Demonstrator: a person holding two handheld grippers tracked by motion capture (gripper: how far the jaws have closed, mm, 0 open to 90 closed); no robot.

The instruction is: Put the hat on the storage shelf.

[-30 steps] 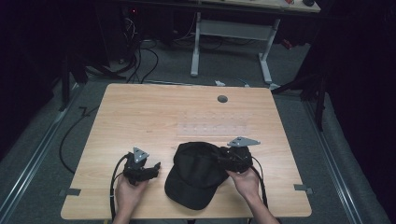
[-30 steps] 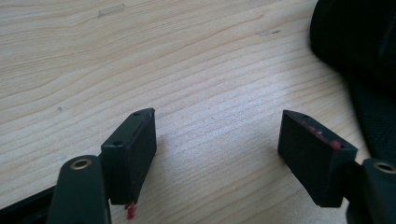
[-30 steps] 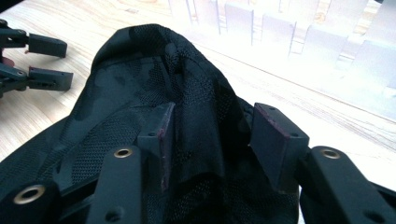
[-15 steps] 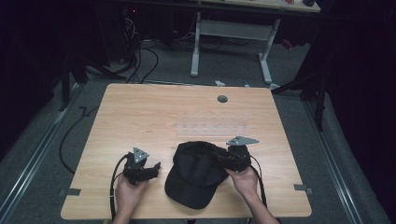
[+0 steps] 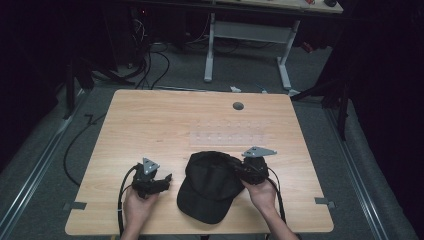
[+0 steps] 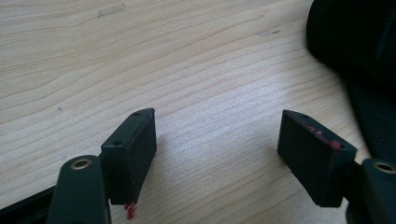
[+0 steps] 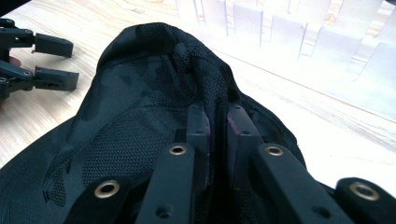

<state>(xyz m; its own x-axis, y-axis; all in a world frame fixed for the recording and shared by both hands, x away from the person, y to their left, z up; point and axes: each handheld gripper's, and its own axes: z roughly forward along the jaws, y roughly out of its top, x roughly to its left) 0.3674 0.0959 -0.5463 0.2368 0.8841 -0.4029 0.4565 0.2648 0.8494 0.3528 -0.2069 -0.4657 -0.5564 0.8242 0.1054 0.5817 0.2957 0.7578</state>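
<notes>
**High view: cap gripped on one side, other side not yet taken**

High view shows a black mesh baseball cap lying on the near middle of the light wooden surface, its brim pointing to the near edge. The right tool is at the right side of the cap's crown. In the right gripper view its two jaws stand narrow, nearly together, and a fold of the black mesh fabric is pinched between them, so this side looks already gripped. The left tool rests on the surface just left of the cap, apart from it. In the left gripper view its jaws stand wide, with bare wood between them, and the cap edge is to the right of them. I judge the work is at an early stage: one grip is made, the left side remains to be taken, and the cap is not yet lifted clear. A clear plastic rack lies farther off, behind the cap.
</notes>
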